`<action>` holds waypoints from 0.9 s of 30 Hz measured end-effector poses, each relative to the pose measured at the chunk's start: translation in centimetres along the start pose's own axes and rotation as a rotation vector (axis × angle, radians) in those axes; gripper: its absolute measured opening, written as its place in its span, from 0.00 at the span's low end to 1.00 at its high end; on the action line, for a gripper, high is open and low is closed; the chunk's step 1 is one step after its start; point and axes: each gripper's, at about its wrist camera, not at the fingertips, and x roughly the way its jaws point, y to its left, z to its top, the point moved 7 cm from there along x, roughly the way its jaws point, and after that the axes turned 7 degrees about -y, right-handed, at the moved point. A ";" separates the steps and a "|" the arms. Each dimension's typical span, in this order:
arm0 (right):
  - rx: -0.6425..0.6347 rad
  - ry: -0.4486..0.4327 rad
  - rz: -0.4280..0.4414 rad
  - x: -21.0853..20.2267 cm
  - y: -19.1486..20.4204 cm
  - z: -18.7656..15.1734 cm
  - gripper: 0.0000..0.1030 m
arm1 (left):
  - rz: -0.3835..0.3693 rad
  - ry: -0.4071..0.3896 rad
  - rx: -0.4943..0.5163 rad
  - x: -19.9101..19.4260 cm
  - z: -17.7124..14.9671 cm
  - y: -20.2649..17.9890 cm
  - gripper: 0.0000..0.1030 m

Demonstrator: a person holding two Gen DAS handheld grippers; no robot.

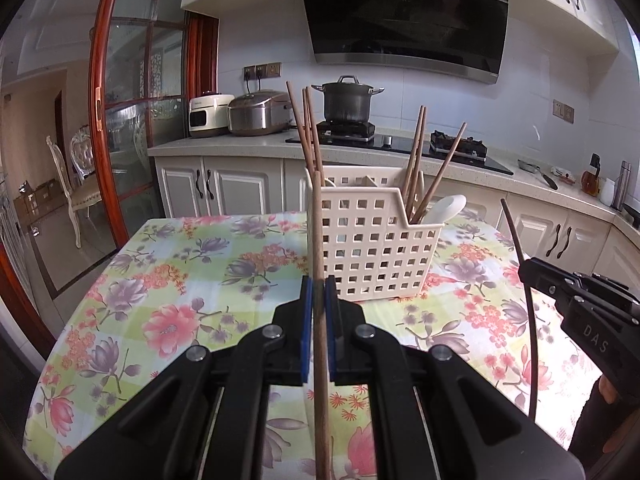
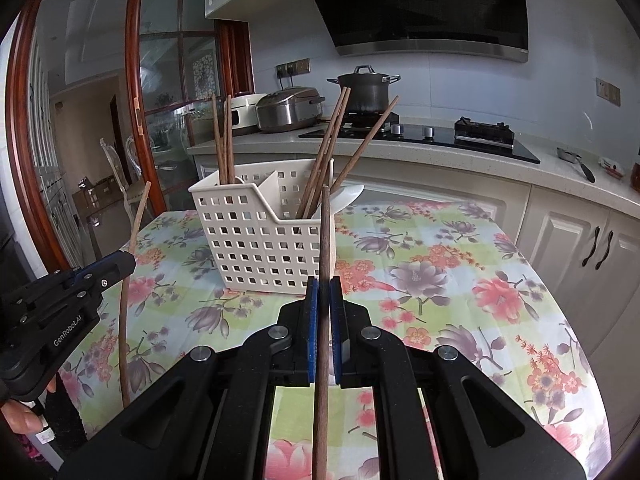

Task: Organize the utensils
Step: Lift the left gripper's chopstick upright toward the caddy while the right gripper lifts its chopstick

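Left wrist view: both jaws pinch a chopstick each — left gripper (image 1: pixel 319 296), right gripper (image 2: pixel 324 300) — lift tips clear above the basket (image 1: pixel 372 240) rim before release.

My left-hand wooden chopstick (image 1: pixel 319 280) is light brown and stands nearly upright; my right-hand chopstick (image 2: pixel 323 280) is darker and likewise upright. The cream perforated basket (image 1: pixel 372 256) sits on the floral tabletop (image 1: pixel 180 264), holding leaning chopsticks (image 2: pixel 320 160) and a white spoon (image 1: pixel 444 209).

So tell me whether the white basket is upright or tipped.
Upright. The white basket stands flat on the table, its open top up, with chopsticks leaning out of it.
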 end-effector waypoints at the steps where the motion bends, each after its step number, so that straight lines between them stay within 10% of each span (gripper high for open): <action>1: -0.001 -0.006 0.001 -0.2 0.1 0.1 0.07 | 0.000 -0.005 0.000 -0.2 0.1 -0.1 0.06; 27: -0.041 -0.175 0.004 -5.0 1.3 3.3 0.07 | -0.007 -0.143 0.015 -4.8 3.3 -0.8 0.06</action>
